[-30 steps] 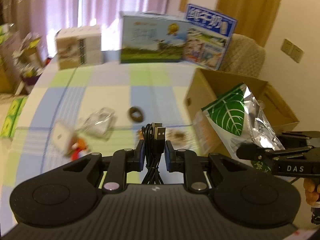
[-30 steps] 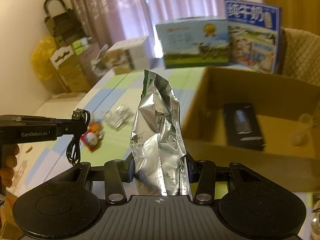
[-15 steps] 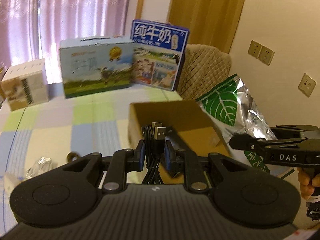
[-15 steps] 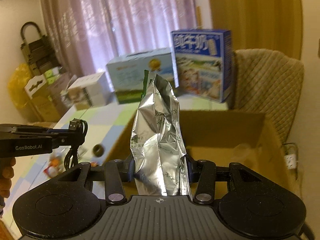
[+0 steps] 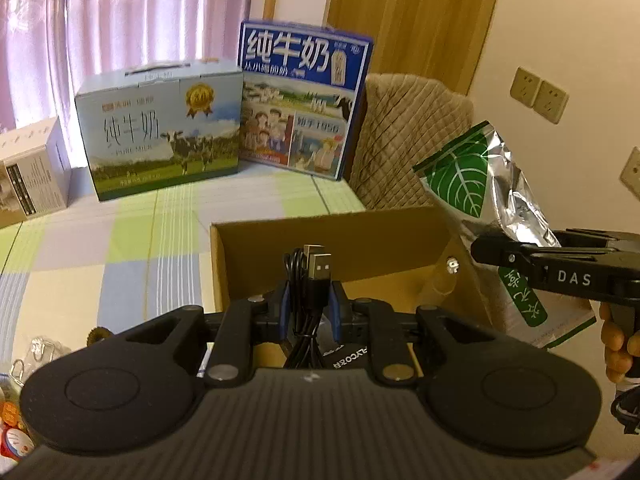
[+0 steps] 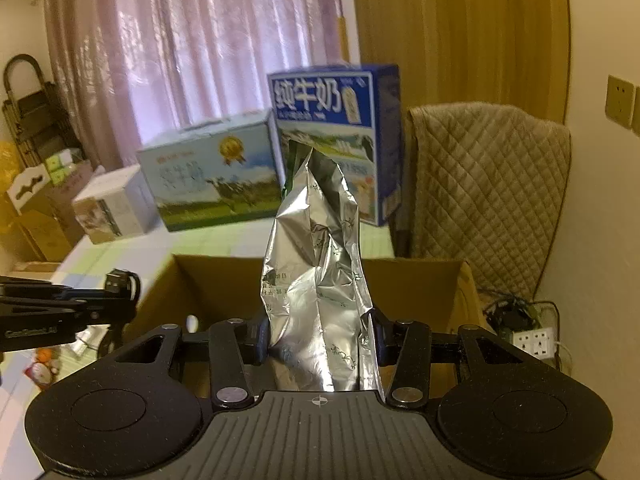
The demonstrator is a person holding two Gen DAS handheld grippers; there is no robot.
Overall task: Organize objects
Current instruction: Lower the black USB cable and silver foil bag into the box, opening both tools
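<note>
Cardboard box (image 5: 328, 240) on the table (image 5: 120, 248), two milk cartons (image 5: 164, 128) behind it, chair (image 5: 404, 140) to their right.

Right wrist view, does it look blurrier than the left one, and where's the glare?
Right wrist view: the milk cartons are smeared, their print unreadable, and the foil pouch in the right tongs throws bright crinkled glints. Left wrist view: sharper, carton lettering readable, USB cable in the left tongs crisp; the curtained window is washed out. Both views bend at the edges.

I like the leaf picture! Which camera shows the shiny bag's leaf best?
The left wrist view: the foil bag shows its green leaf there, held in the right gripper. The right wrist view shows only its crinkled silver side.
</note>
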